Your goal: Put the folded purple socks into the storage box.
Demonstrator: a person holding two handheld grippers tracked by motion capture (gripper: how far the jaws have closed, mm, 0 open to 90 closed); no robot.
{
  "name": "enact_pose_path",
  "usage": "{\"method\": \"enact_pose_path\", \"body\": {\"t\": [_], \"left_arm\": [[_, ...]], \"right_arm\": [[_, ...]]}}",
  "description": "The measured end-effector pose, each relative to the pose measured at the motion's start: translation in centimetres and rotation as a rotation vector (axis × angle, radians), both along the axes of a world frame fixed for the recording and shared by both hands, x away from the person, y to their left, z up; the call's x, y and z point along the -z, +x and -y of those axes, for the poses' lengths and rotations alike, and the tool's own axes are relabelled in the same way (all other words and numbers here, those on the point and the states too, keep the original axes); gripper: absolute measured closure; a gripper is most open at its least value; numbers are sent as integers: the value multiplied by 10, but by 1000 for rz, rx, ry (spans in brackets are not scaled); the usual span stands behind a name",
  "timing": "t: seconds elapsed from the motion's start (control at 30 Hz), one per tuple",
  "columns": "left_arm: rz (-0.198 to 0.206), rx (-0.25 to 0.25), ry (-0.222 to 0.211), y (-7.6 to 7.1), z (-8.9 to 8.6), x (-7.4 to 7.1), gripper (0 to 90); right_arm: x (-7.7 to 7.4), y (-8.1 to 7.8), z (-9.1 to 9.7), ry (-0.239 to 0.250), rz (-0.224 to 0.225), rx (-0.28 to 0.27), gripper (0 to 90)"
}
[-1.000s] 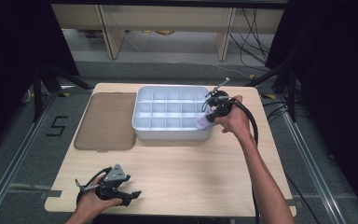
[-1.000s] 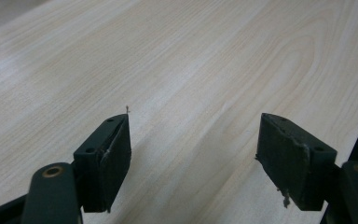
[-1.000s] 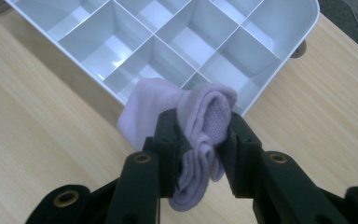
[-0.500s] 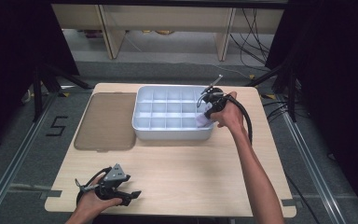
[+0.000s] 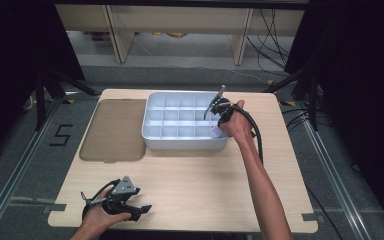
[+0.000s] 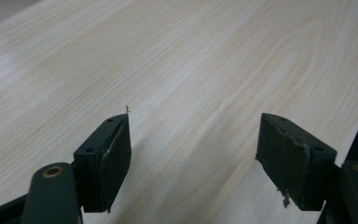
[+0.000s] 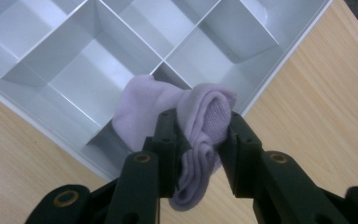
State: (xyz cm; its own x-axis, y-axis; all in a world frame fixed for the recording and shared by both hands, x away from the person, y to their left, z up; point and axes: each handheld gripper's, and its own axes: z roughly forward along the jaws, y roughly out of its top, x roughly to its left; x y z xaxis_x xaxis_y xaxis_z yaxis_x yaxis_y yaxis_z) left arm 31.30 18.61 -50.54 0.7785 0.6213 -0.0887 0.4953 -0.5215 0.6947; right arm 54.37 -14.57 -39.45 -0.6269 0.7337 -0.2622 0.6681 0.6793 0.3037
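On the pale wooden surface (image 5: 190, 190), the right gripper (image 7: 199, 140) pinches a folded lilac sock (image 7: 191, 121) over the divided tray's (image 5: 185, 142) near-right corner compartment; released here, it could snag a divider. The left gripper's (image 6: 193, 154) fingers stand wide, empty.

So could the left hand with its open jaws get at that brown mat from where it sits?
Probably yes. The left gripper rests open at the table's near edge, and the brown mat lies ahead of it across bare wood. Nothing stands between; the white tray sits beside the mat.
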Motion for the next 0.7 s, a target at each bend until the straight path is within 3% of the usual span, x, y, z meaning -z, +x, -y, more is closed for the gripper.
{"method": "enact_pose_path", "body": {"t": [0.37, 0.57, 0.6, 0.7], "left_arm": [[-6, 5, 1, -1, 1, 0, 258], [-11, 5, -2, -1, 1, 1, 258], [-20, -3, -11, -1, 1, 1, 258], [-24, 6, -12, 0, 1, 1, 258]], "right_arm": [[16, 1, -2, -10, -19, -26, 689], [29, 2, -1, 19, -39, -16, 636], [30, 2, 1, 52, -32, 2, 576], [19, 1, 5, 121, -14, 22, 545]]}}
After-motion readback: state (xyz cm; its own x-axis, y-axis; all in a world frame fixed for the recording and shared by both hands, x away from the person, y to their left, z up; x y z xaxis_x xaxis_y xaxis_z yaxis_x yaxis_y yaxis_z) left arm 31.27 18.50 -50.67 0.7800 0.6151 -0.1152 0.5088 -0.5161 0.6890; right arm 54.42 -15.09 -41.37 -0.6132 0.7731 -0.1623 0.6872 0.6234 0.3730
